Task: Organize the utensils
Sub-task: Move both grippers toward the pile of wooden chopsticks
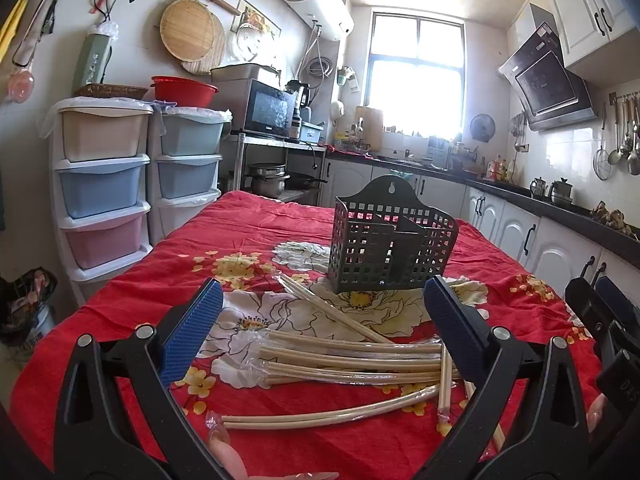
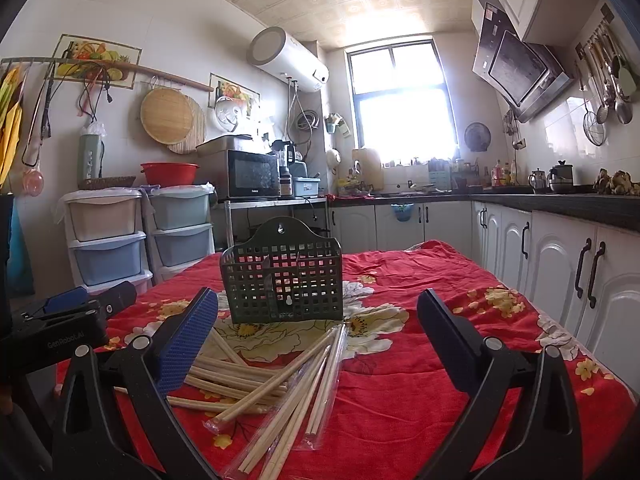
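Kitchen table (image 1: 120,312), red-clothed: wrapped chopsticks (image 1: 352,360) are strewn just before the basket (image 1: 390,236), lying crosswise between the wide-spread left gripper (image 1: 320,320); the right gripper (image 2: 316,332), likewise wide, is held beside.

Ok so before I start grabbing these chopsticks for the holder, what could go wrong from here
The wrapped chopsticks lie crossed in a loose pile, so the right gripper may pinch several pairs or flick neighbours off the red tablecloth. Their clear wrappers look slippery, so a pair could slide out of the jaws. The green holder stands free on soft, wrinkled cloth and looks light, so poking chopsticks in at an angle might tip it or push it back.
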